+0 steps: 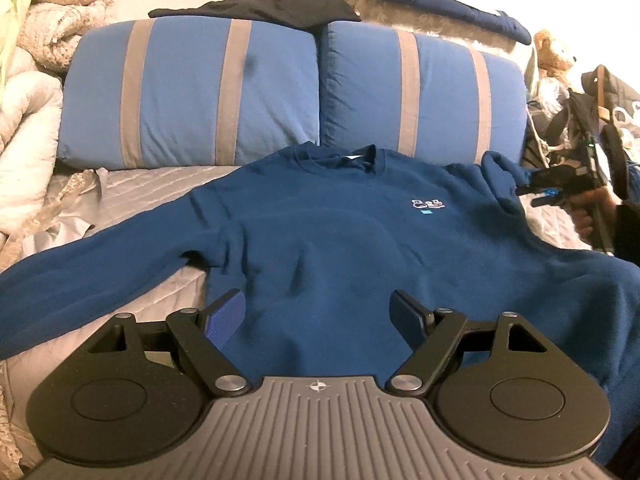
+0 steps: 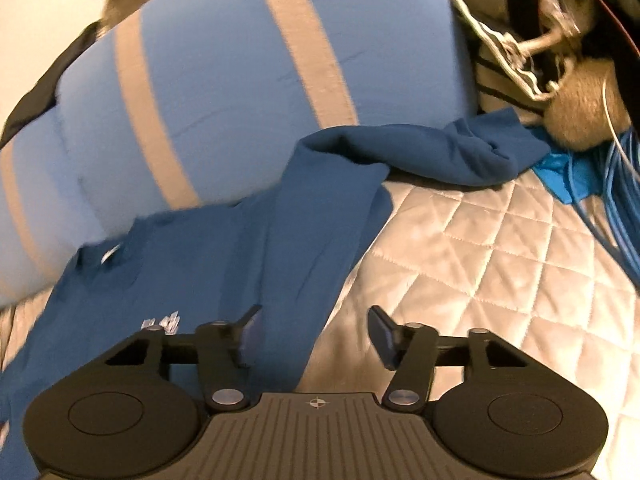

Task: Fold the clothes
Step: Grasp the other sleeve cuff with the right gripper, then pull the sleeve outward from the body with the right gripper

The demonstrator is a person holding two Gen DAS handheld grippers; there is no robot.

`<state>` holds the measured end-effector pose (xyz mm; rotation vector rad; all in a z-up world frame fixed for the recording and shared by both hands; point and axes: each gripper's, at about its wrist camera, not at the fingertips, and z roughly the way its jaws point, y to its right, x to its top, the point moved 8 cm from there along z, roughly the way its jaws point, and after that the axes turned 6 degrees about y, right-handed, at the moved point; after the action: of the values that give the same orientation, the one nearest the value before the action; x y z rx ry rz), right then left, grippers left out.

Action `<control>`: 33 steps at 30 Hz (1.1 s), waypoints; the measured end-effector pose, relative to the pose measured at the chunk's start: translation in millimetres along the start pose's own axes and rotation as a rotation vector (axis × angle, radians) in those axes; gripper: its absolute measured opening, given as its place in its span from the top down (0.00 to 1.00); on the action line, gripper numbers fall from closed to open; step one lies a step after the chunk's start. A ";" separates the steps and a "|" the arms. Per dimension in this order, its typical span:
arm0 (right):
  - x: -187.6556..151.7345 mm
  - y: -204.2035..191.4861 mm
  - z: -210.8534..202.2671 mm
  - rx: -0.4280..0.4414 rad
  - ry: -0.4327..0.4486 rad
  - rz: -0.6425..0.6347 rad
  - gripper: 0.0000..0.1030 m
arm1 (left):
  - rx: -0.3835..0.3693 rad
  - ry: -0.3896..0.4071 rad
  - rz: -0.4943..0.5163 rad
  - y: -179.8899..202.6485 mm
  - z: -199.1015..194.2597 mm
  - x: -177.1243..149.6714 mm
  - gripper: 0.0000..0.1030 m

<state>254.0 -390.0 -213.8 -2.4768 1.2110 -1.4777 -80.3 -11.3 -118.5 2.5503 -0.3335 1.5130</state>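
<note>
A dark blue sweatshirt (image 1: 320,240) lies front up on the bed, collar toward the pillows, with a small white logo (image 1: 427,203) on the chest. One sleeve stretches out to the left. My left gripper (image 1: 318,312) hovers open over the lower torso with nothing between its pads. In the right wrist view the other sleeve (image 2: 304,240) runs up from under my right gripper (image 2: 316,332) to a crumpled cuff (image 2: 480,152). Its jaws stand apart over the sleeve's edge and do not pinch it. The right gripper (image 1: 532,196) also shows in the left wrist view, beside the bunched sleeve.
Two blue pillows with grey stripes (image 1: 192,92) (image 1: 420,92) stand behind the sweatshirt, with dark clothes (image 1: 260,8) on top. A quilted grey cover (image 2: 480,260) spreads to the right. Blue cables (image 2: 616,184) and bags clutter the right side. Blankets (image 1: 28,80) are piled on the left.
</note>
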 end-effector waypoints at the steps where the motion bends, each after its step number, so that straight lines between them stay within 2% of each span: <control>1: 2.0 1.7 4.9 -0.007 0.007 0.018 0.51 | -0.003 -0.002 -0.001 -0.2 0.8 0.0 0.23; 2: 3.6 3.9 10.2 -0.016 0.009 0.034 0.55 | -0.007 -0.005 -0.002 -0.5 1.6 0.1 0.23; 4: 5.6 11.0 19.6 -0.053 0.004 0.071 0.76 | -0.013 -0.011 -0.004 -1.5 2.7 -0.2 0.23; 5: 6.3 12.2 20.0 -0.057 0.005 0.081 0.90 | -0.015 -0.011 -0.004 -1.8 2.8 -0.3 0.23; 6: 7.0 12.1 18.5 -0.051 0.006 0.086 0.94 | -0.015 -0.010 -0.003 -2.2 2.4 -0.6 0.23; 10: 12.1 5.2 -0.4 -0.039 0.033 0.061 0.96 | -0.017 -0.006 -0.004 -2.1 1.5 -1.4 0.23; 16: 15.4 -18.3 -55.2 0.013 0.067 -0.040 0.97 | -0.013 0.004 -0.004 -0.8 -0.6 -1.5 0.23; 23: -4.6 -56.5 -122.1 0.136 0.068 -0.122 0.97 | -0.011 0.009 -0.002 -0.6 -1.5 -1.6 0.23; 27: -22.7 -86.7 -156.5 0.259 0.041 -0.139 0.98 | -0.009 0.010 -0.001 0.0 -1.4 -1.2 0.23; 30: -37.0 -111.3 -173.2 0.323 0.028 -0.235 0.98 | -0.008 0.010 0.001 -0.1 -2.0 -1.2 0.23; 33: -47.3 -119.0 -176.8 0.332 0.010 -0.313 0.96 | -0.007 0.013 -0.001 -0.2 -3.1 -1.5 0.23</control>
<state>181.0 -214.6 -106.2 -2.5034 0.5331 -1.5996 -83.6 -10.2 -118.3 2.5338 -0.3354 1.5256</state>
